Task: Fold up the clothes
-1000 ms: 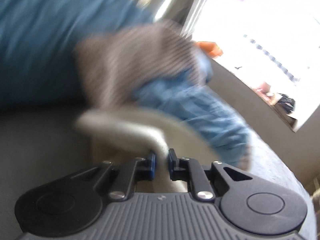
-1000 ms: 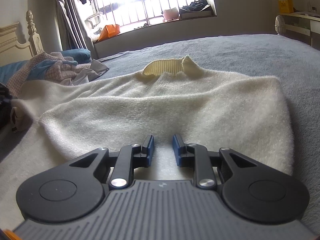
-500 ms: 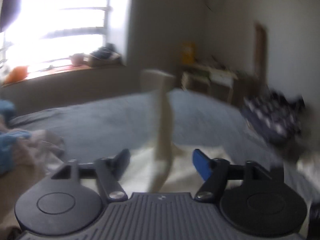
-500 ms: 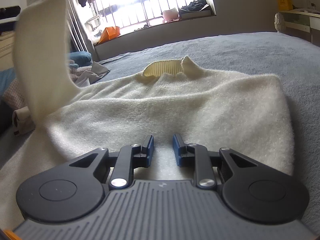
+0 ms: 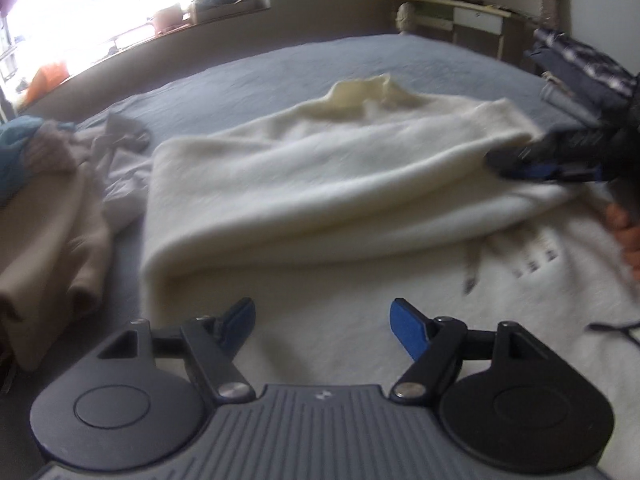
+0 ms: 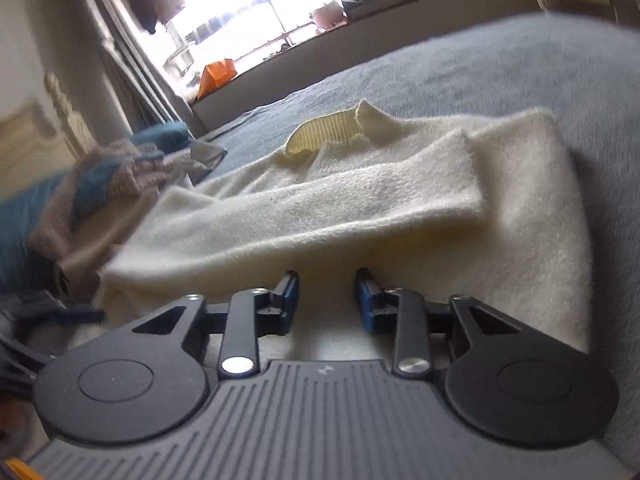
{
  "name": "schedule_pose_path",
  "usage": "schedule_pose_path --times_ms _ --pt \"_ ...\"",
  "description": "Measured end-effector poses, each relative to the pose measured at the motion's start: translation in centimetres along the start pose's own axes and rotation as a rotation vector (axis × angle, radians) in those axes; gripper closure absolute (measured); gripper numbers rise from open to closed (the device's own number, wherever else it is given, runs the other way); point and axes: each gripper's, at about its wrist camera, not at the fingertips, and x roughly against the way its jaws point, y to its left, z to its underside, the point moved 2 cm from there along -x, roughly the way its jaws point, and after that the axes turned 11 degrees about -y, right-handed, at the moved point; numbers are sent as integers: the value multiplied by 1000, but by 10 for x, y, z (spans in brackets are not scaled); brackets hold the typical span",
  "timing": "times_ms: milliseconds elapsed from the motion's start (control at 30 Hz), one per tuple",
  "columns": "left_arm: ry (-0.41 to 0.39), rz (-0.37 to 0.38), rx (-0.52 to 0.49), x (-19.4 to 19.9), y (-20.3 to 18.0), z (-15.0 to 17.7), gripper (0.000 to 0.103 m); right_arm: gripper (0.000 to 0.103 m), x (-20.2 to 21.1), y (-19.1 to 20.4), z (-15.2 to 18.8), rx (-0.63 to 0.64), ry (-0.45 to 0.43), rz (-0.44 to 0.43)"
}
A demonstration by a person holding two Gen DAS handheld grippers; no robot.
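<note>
Tongs (image 6: 326, 296) opening; sweater (image 6: 360, 208) collar windowward

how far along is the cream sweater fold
Done: one sleeve lies folded across the cream sweater on the bed. In hand: nothing; the left hand-held gripper is open over the hem, the right hand-held gripper's jaws are opening, nothing pinched. Left: remaining folds, plus the clothes heap beside it.
</note>
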Motion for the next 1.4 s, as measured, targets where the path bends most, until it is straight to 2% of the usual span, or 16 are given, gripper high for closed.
schedule_pose_path --times_ms 100,200,333,433,467,500,600,767,867,933,1067,1133,1200,1300,1333,1400 --pt "-3 -21 27 -3 10 9 21 43 7 -5 -4 -202 -10 -42" --pt "-32 -44 54 -1 13 11 20 43 -1 -10 -8 -350 -9 -43" --pt "-75 -79 72 4 19 10 21 44 -20 -10 -15 -420 -12 33" --pt "-89 -136 101 2 30 8 22 48 -34 -6 -18 -387 -10 89" --pt "-86 -148 122 1 35 8 22 57 -38 -4 -19 -369 -11 103" --pt "-80 -157 147 -1 40 8 23 73 -41 -3 -21 -341 -10 120" --pt "-68 -165 182 -9 48 8 25 93 -46 4 -26 -256 -17 154" --pt "-71 -166 193 -13 48 8 25 95 -2 49 -52 -66 -163 36" --pt "-72 -159 183 -12 46 9 25 95 21 53 -54 -14 -198 44" --pt "-69 -160 177 -13 44 10 25 95 18 38 -39 -12 -152 88" --pt "-61 -161 181 -14 44 10 25 94 2 -2 -2 -80 -40 176" --pt "-57 -161 184 -13 44 9 25 91 6 -9 -3 -183 -51 161" --pt "-53 -161 191 -12 44 9 25 84 13 -19 -6 -321 -69 143" --pt "-52 -163 200 -13 44 9 25 84 21 -43 -4 -580 -113 123" --pt "-52 -164 198 -13 43 9 24 87 23 -52 -3 -666 -130 117" --pt "-52 -168 195 -14 42 9 24 96 23 -41 -19 -590 -151 100"
